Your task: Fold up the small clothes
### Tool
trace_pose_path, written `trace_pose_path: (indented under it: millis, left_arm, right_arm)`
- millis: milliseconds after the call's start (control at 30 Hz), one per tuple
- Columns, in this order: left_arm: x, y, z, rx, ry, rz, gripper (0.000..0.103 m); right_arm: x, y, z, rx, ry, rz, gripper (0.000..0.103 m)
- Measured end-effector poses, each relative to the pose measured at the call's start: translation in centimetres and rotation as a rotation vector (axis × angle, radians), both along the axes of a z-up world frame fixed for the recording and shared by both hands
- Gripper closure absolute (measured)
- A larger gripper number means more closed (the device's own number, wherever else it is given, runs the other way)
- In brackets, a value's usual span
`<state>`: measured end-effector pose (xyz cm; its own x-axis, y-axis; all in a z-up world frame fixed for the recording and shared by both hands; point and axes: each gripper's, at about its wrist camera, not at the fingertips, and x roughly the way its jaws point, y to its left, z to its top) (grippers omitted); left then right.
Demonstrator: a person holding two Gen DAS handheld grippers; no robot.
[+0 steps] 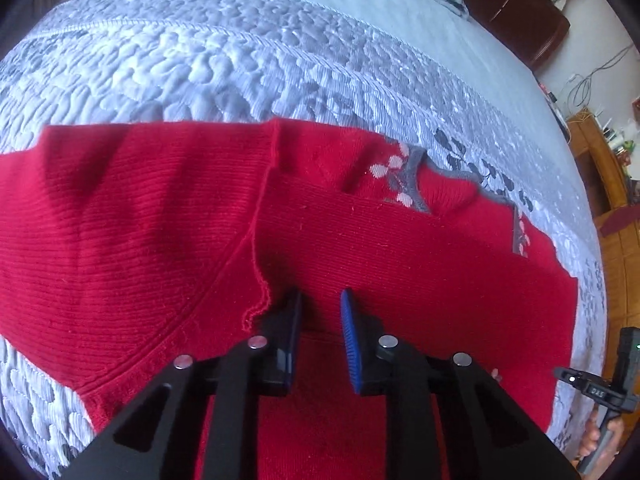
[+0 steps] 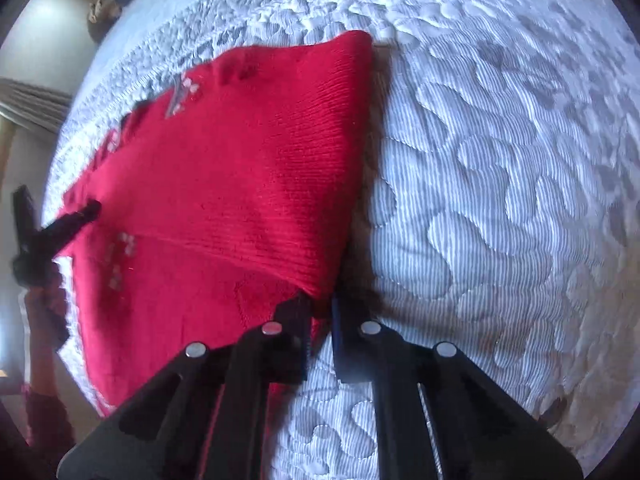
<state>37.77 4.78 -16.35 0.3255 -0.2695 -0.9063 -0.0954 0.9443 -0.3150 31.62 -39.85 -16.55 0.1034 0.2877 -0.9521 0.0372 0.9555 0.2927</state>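
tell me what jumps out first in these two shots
A bright red knit sweater lies spread on the pale blue-grey quilted bedspread. Its grey neckline trim with pink flowers sits toward the right. The left gripper hovers over its middle, the right gripper at its corner.

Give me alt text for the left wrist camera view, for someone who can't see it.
A red knit sweater with grey floral trim lies partly folded on a quilted grey-blue bedspread. The left gripper points down over it, jaws slightly apart with nothing between them. The right gripper shows at the right edge.
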Motion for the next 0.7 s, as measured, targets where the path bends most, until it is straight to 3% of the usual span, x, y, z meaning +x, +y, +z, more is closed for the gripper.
trace_pose_path:
  millis: [33,100,167,333,533,700]
  left_arm:
    - [-0.3,0.3,0.5,-0.006,-0.001,0.003,0.082]
    - [-1.3,1.6,2.1,0.000,-0.025,0.013,0.063]
    - [-2.6,3.7,3.8,0.040,-0.069,0.022,0.058]
    - [-4.9,11.7,4.7,0.093,-0.040,0.137,0.056]
    - [-8.3,23.5,5.1,0.130,-0.008,0.384,0.056]
    - [-8.6,31.4,4.4,0.152,0.018,0.566,0.056]
  right_arm:
    - [-0.2,0.2,0.4,-0.009,-0.015,-0.002,0.092]
    - [-0.8,0.2,1.2,-0.040,-0.034,-0.007,0.080]
    - [-1.5,0.4,2.3,-0.093,-0.070,0.005,0.079]
    - [-2.5,2.7,4.1,-0.133,-0.108,0.029,0.079]
    - [-3.2,7.4,6.0,-0.125,-0.160,0.131,0.079]
    - [-3.0,10.9,5.3,-0.096,-0.146,0.205,0.079]
